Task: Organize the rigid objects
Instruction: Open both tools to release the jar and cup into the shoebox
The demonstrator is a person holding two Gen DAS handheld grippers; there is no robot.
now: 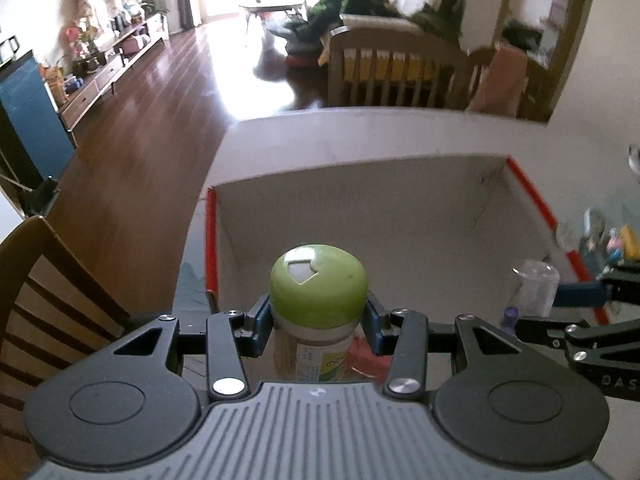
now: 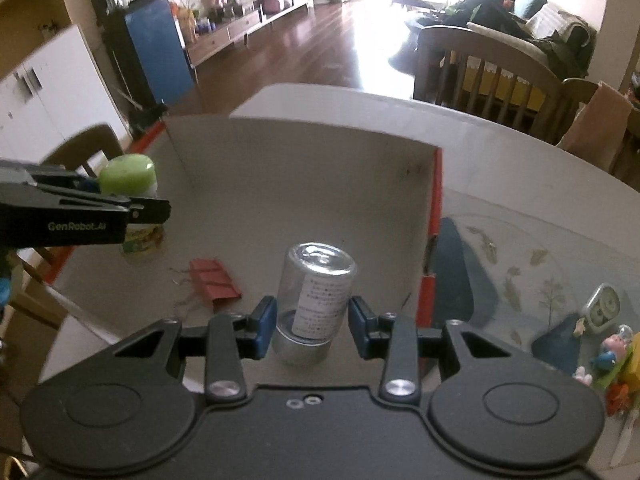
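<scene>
My left claw clenches the green-lidded jar below its lid, upright over the box for setting down; my right claw, at three o'clock, grips the clear bottle likewise.

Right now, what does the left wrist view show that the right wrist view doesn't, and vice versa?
Only the left wrist view: the cut-out opening on top of the green lid, seen from above, and the left gripper with its jaws closed around the jar.

Only the right wrist view: the printed label on the clear bottle, held between the jaws of the right gripper, and the small toys at the table's edge.

Both: the cardboard box with red edges, the red item inside it, jar and bottle.
</scene>
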